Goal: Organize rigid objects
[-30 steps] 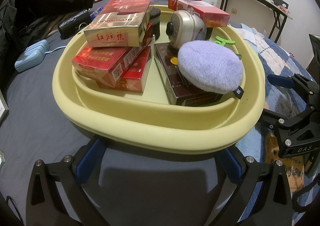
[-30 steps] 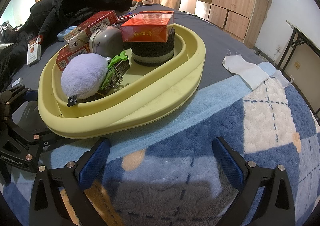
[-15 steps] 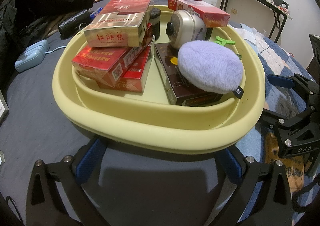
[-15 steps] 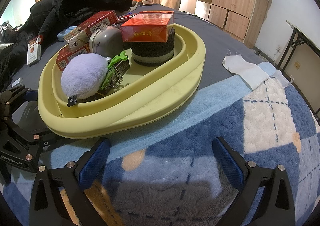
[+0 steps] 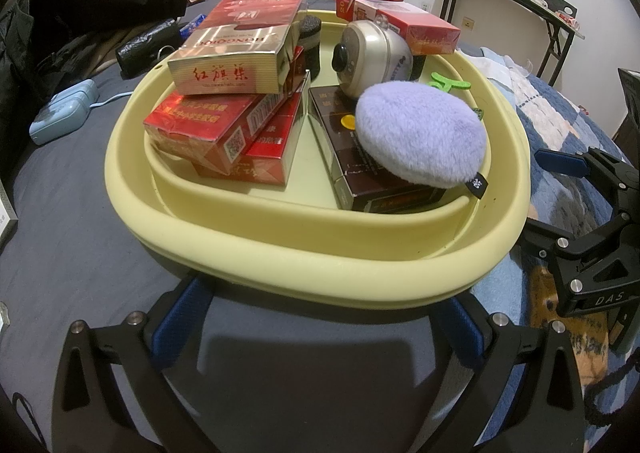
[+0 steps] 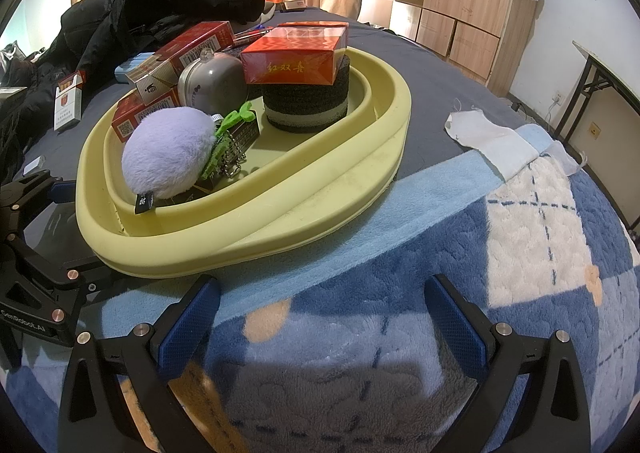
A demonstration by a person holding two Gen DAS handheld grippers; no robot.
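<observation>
While loaded, yellow tray (image 5: 280,249) just beyond both grippers' spread jaws.

Yellow basin (image 5: 320,253) crowded: stacked boxes (image 5: 228,101) on its left side, purple puff (image 5: 420,137) right; narrow bare floor strip between. Blanket (image 6: 400,253) beside basin open.

In the left wrist view, the yellow tray (image 5: 320,253) hides the tips of the left gripper (image 5: 320,317) at 6 o'clock. The purple puff (image 5: 420,133) covers much of the dark box (image 5: 348,157). The right gripper (image 5: 592,253) is cut off at 3 o'clock.
</observation>
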